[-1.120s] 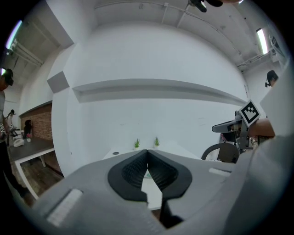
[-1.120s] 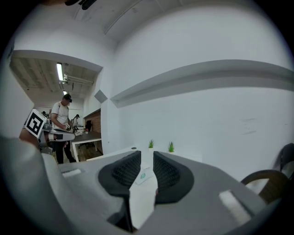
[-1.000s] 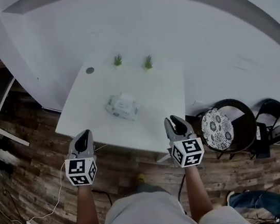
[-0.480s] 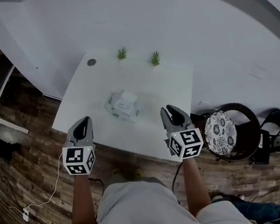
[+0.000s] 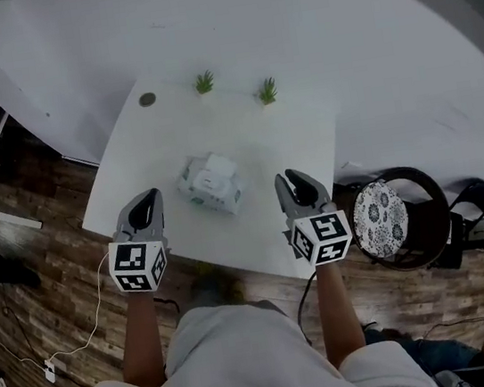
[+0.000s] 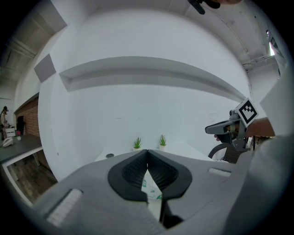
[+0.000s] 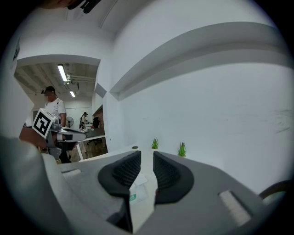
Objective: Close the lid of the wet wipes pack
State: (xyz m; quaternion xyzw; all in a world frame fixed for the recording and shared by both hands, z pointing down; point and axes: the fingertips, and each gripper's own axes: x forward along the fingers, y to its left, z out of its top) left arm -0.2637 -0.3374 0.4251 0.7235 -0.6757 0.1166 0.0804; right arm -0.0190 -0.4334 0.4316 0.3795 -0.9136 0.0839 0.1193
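The left gripper (image 6: pixel 147 151) has its jaws closed tip to tip with nothing between them. The right gripper (image 7: pixel 147 157) has its jaws a narrow slit apart and is also empty. Both hang at the near edge of the white table (image 5: pixel 284 141), the left one by the near left corner and the right one further along that edge, neither touching anything.

The tabletop is mostly bare. Two small green plants (image 5: pixel 205 83) stand along the far edge by the wall, and a dark round disc (image 5: pixel 148 99) lies at the far left corner. Beyond the table's right edge stands a chair with a patterned cushion (image 5: pixel 381 219).

The wet wipes pack (image 5: pixel 211 182) lies flat on the table, between the two grippers and a little beyond their tips, apart from both. From here I cannot say for sure whether its white lid is up or down.
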